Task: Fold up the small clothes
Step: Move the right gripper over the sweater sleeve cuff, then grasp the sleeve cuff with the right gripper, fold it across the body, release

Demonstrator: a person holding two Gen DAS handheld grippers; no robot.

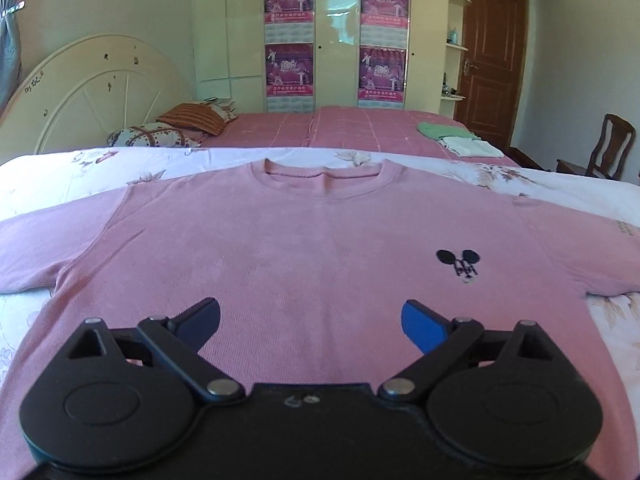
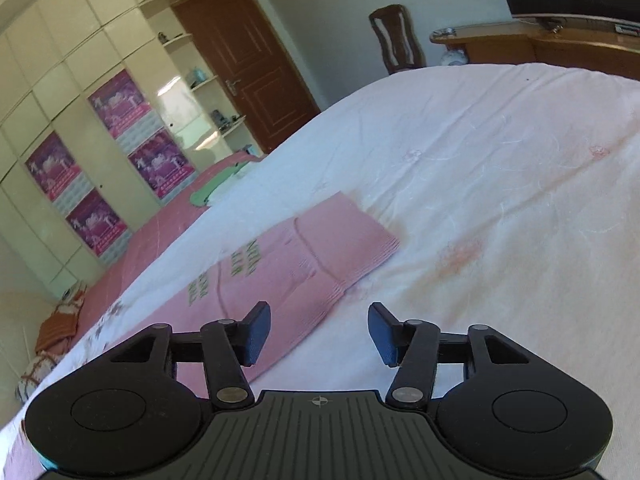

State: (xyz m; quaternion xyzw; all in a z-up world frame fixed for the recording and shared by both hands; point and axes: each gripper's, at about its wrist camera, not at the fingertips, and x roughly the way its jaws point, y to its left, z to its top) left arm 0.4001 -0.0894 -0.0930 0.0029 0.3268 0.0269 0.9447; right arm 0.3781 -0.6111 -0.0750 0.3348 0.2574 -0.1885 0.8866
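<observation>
A pink T-shirt (image 1: 304, 240) lies flat and face up on a white floral quilt (image 1: 60, 176), collar at the far side, both sleeves spread out. A small black logo (image 1: 458, 264) is on its chest. My left gripper (image 1: 310, 322) is open and empty, hovering over the shirt's lower middle. In the right wrist view one pink sleeve (image 2: 304, 256) with green lettering lies on the quilt (image 2: 500, 200). My right gripper (image 2: 318, 332) is open and empty, just above the sleeve's near edge, its left finger over the cloth.
Behind the quilt is a pink bedsheet (image 1: 340, 128) with folded green and white clothes (image 1: 460, 140) and pillows (image 1: 172, 130) by the headboard. A wardrobe with posters (image 1: 288, 40), a brown door (image 1: 492, 60) and a wooden chair (image 1: 608, 144) stand beyond.
</observation>
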